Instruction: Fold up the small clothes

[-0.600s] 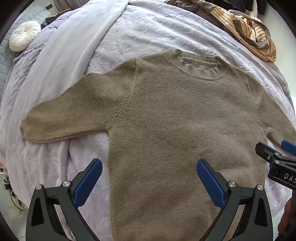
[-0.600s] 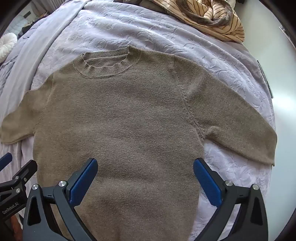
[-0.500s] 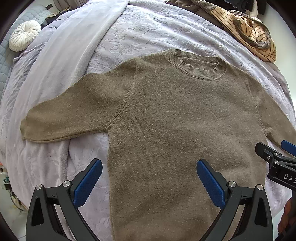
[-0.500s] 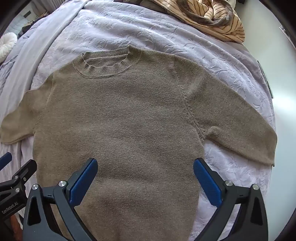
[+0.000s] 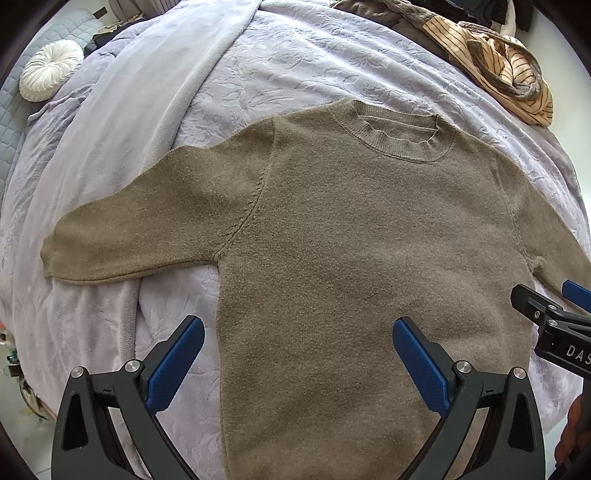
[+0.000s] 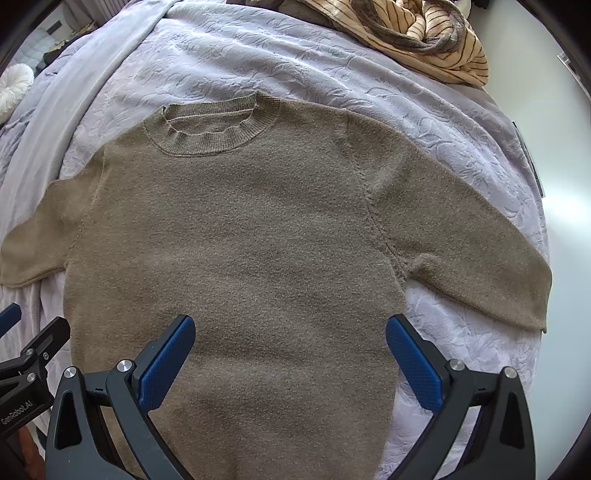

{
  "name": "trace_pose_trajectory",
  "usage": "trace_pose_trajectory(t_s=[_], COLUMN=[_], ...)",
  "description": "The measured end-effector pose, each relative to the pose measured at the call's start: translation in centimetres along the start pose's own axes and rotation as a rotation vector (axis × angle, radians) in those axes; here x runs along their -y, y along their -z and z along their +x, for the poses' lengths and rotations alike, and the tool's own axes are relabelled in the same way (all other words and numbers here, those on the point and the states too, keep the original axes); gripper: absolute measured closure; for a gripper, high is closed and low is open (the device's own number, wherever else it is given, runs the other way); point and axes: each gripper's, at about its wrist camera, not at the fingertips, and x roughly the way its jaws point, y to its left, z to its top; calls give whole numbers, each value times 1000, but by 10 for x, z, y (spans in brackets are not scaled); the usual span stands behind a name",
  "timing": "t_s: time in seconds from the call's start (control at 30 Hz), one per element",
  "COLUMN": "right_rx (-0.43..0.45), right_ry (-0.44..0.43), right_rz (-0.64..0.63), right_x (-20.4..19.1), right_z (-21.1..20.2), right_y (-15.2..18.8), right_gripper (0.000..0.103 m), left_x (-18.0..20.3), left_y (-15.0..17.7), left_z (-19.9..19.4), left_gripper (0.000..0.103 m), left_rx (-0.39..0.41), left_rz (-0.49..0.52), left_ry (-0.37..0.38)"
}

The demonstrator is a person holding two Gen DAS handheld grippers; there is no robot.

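A small olive-brown knitted sweater lies flat and face up on a lilac bedspread, both sleeves spread out sideways and the ribbed collar at the far end. My left gripper hovers open above the sweater's lower left side, with nothing between its blue pads. Over the lower right side hangs my right gripper, also wide open and empty. Each gripper shows at the edge of the other's view. The sweater's hem is hidden below the frames.
The embossed lilac bedspread covers the bed, with a smooth blanket fold running along the left. A striped tan garment is heaped at the far right. A round white cushion lies far left. The bed's right edge meets pale floor.
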Motion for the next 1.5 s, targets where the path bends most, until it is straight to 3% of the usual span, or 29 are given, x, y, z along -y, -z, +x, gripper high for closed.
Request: trace_pose_trajectory(t_s=[0.43,0.67,0.77,1.33,1.5], right_rx=[3,12,0,-24,3], right_ry=[2,6,4,-1,2], right_rz=[1,0,-1,-5,-4], right_x=[-1,1,-1,-3,-3], right_z=[0,1,-1,0,2], right_y=[0,-1,0,1,4], right_gripper=[0,0,0,0,0], left_x=[-2,-5,-5,-12,-19], left_y=[0,1,2,0,0], left_z=[-3,-2,-3,-3,-3], left_gripper=[1,1,1,1,1], left_rx=[18,-65,-13,35,36], left_rz=[-4,-11,-8,-19,-31], left_ry=[-3,-20,-31,-15,-15])
